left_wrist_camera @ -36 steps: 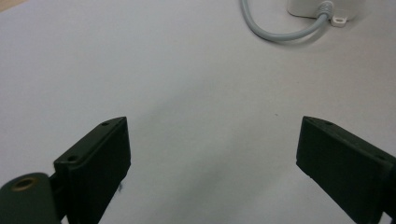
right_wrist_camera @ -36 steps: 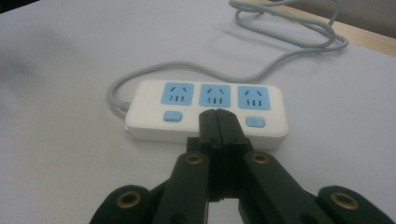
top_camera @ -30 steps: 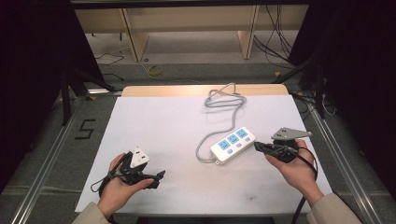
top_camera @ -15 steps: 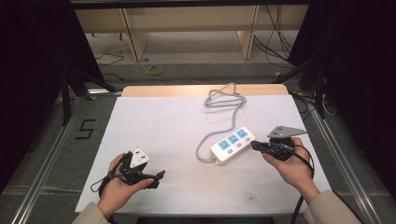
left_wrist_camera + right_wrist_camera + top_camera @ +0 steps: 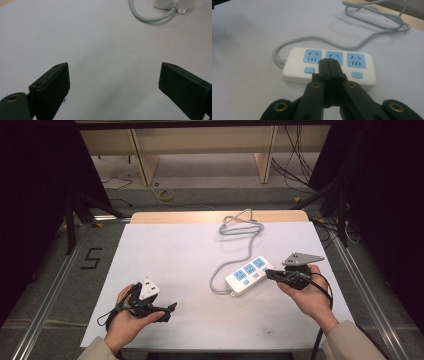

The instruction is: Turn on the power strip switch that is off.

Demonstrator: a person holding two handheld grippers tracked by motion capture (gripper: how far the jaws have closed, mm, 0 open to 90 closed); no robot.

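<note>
A white table [image 5: 165,255] lies under me. My right gripper [image 5: 329,65], jaws pressed together and empty, hovers over the power strip [image 5: 329,67] right of centre: rigid, light, slick plastic, best pinched across its long sides. My left gripper [image 5: 113,82] gapes wide.

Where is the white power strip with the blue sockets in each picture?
High view: the power strip lies right of the table's middle, just left of the right hand-held gripper.
Left gripper view: just its corner at the top right edge.
Right gripper view: centre, behind the shut jaws.
Shared landmark: its grey cable.
</note>
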